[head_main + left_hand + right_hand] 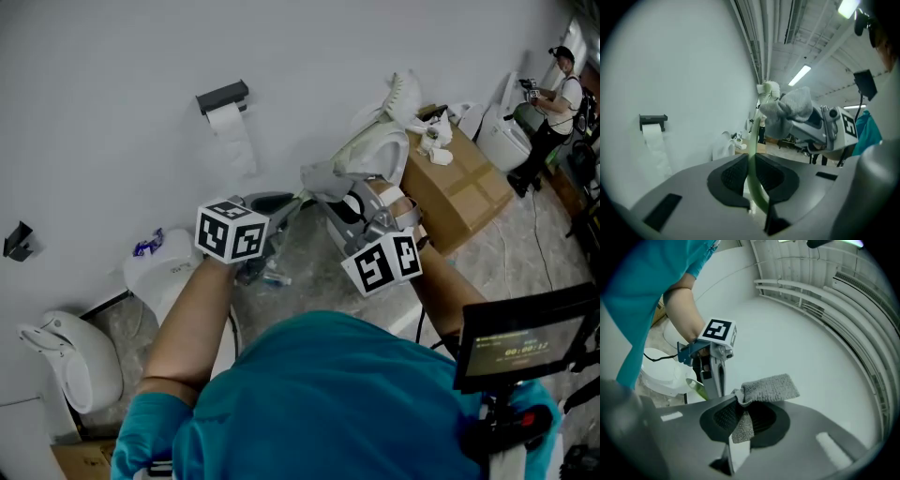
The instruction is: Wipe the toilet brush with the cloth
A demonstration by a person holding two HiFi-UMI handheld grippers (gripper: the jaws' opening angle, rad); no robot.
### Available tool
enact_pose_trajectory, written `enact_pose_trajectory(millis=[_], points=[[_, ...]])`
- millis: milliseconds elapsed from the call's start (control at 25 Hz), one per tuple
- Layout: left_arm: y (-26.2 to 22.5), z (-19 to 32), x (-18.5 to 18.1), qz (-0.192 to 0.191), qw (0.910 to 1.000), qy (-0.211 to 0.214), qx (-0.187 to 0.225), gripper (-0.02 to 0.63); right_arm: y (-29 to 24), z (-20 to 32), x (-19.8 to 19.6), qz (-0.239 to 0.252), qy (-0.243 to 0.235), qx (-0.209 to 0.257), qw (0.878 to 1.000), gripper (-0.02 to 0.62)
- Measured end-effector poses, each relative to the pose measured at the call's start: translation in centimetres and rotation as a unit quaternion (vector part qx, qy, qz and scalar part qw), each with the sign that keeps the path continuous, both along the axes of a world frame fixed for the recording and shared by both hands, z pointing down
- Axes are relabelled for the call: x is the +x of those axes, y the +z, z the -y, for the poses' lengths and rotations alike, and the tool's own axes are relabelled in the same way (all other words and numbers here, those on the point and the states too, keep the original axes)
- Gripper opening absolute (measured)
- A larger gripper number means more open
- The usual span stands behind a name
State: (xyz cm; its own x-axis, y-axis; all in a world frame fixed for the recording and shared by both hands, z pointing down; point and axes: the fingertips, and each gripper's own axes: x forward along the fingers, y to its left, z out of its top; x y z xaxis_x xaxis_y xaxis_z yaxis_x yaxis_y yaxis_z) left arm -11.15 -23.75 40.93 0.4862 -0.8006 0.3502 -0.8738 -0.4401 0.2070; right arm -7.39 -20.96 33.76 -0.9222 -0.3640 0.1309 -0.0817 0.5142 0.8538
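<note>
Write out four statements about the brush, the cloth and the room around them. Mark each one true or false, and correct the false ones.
1. The left gripper is clamped on the pale green handle of the toilet brush. True.
2. The right gripper is empty. False: its jaws are closed on the grey cloth.
3. A toilet paper roll hangs from a holder on the wall. True.
4. The cardboard box sits at the left of the head view, beside the left gripper. False: it is at the right, beyond the right gripper.
</note>
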Motion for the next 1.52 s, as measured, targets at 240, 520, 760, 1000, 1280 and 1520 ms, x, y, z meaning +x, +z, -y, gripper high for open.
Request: enact_pose_trajectory(millis=[240, 520, 760, 1000, 1280, 1520], points=[[-1.7, -0.8, 1.0, -0.096, 0.9949, 0.024, 0.023, 0.051, 1.2, -1.4, 0.4, -0.005, -0.027, -0.011, 1.000, 0.035], [-3.5, -1.8, 2.5, -0.144, 0.9852, 0.074, 0.056, 0.049, 2.1, -2.5, 0.1, -0.026, -0.044, 0.009, 0.999, 0.035], [-4.1, -2.5, 3.4, -0.156, 0.9798, 0.107, 0.065, 0.049, 1.6, -2.2, 0.6, -0.026, -0.042, 0.036, 0.998, 0.035], [-4.1, -2.5, 3.7, -0.156, 0.9792, 0.115, 0.062, 0.049, 0.7, -1.5, 1.1, -0.020, -0.031, 0.050, 0.998, 0.035], [-4.0, -2.6, 3.7, -0.150, 0.9793, 0.122, 0.060, 0.049, -0.4, -0.5, 1.8, -0.010, -0.017, 0.064, 0.998, 0.035], [-4.1, -2.7, 3.6, -0.151, 0.9788, 0.125, 0.061, 0.051, -1.9, 0.4, 2.3, 0.002, -0.004, 0.076, 0.997, 0.035]])
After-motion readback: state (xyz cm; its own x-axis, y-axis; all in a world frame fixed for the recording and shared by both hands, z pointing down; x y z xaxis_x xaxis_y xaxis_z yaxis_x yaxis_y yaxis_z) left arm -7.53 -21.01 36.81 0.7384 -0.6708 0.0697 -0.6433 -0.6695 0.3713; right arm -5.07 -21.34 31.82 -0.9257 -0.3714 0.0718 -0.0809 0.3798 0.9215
